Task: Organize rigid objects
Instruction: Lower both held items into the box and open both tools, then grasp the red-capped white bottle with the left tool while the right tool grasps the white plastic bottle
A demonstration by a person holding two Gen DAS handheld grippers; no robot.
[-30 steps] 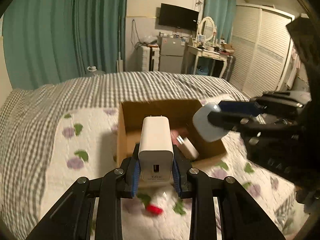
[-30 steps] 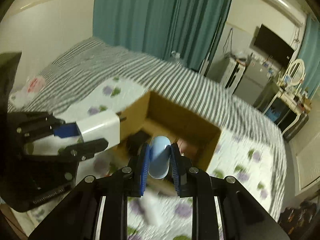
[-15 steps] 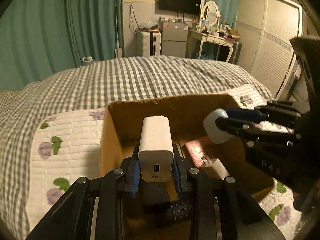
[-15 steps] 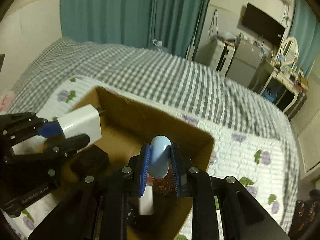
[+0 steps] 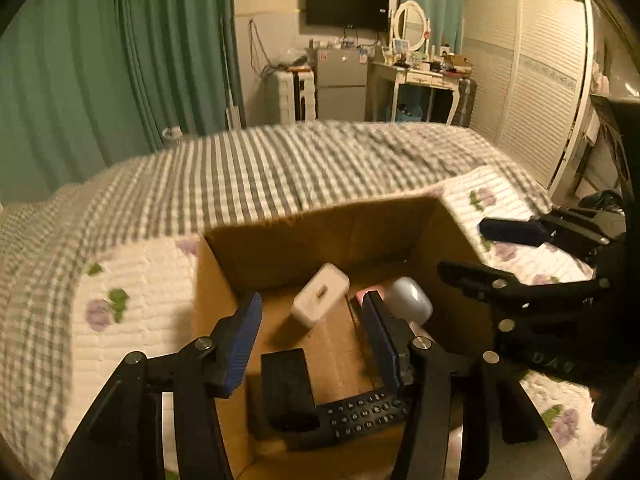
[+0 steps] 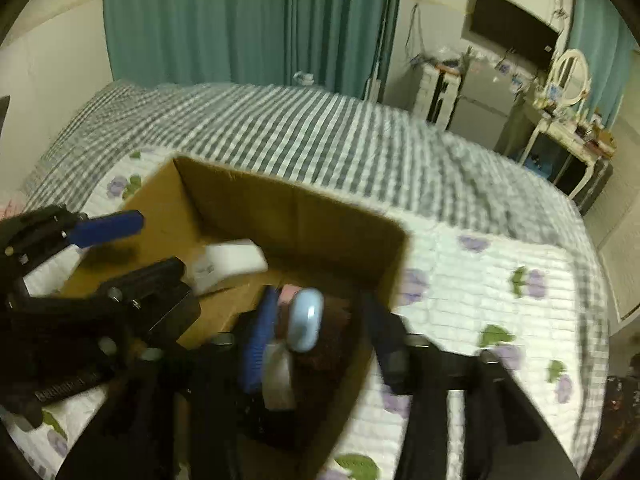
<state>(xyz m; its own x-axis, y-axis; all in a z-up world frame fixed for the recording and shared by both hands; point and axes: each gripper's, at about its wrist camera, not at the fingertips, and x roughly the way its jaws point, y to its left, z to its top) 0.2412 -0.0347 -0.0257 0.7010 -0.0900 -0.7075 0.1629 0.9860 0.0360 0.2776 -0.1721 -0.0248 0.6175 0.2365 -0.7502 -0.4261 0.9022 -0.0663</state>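
An open cardboard box (image 5: 320, 236) (image 6: 280, 204) sits on the bed. My left gripper (image 5: 312, 336) is open above it; the white charger (image 5: 320, 300) (image 6: 230, 262) lies tilted inside, free of the pads. My right gripper (image 6: 320, 340) is open over the box's right side; it also shows in the left wrist view (image 5: 472, 248). The pale blue oval case (image 6: 306, 320) (image 5: 408, 300) sits between its fingers, loose, inside the box. A black block (image 5: 288, 388) and a black remote (image 5: 360, 412) lie on the box floor.
The box rests on a white quilt with purple flowers (image 6: 500, 300) over a grey checked bedspread (image 5: 260, 176). A pink item (image 5: 370, 294) lies in the box. Green curtains, a TV, a small fridge, a dressing table and a wardrobe stand beyond the bed.
Both grippers have opened over the box. The white charger has dropped from the left one and the blue case from the right one into the box.
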